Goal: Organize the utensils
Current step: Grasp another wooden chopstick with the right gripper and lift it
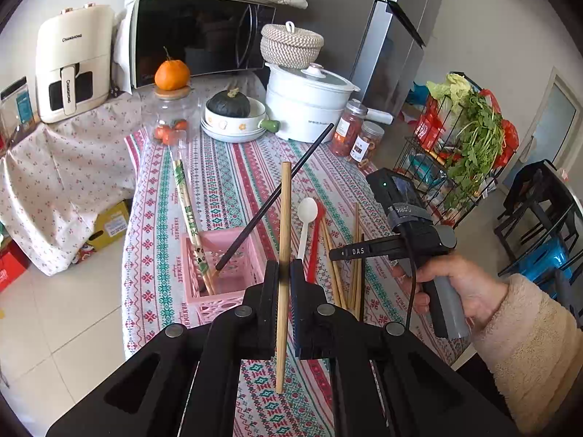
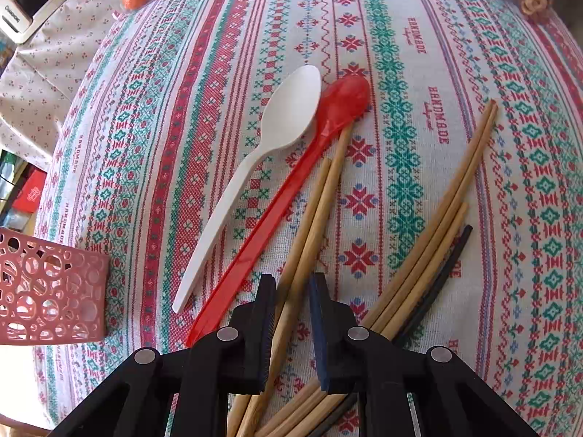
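Observation:
My left gripper (image 1: pixel 284 273) is shut on one plain wooden chopstick (image 1: pixel 283 218), held upright above the near table edge. Just left of it, a pink basket (image 1: pixel 226 276) holds printed chopsticks (image 1: pixel 187 215) and a leaning black chopstick (image 1: pixel 277 196). In the right wrist view my right gripper (image 2: pixel 293 291) points steeply down, jaws closed against two wooden chopsticks (image 2: pixel 313 211) lying on the cloth. A white spoon (image 2: pixel 269 138) and a red spoon (image 2: pixel 291 196) lie to their left. More wooden chopsticks (image 2: pixel 448 200) and a black chopstick (image 2: pixel 444 266) fan out on the right.
At the table's far end stand a glass jar (image 1: pixel 171 120) topped by an orange, a bowl with a squash (image 1: pixel 233 116), a white cooker (image 1: pixel 306 105) and snack jars (image 1: pixel 359 134). A microwave (image 1: pixel 196 36) sits behind. A person's hand (image 1: pixel 455 284) holds the right gripper. A wire rack (image 1: pixel 462 145) stands right.

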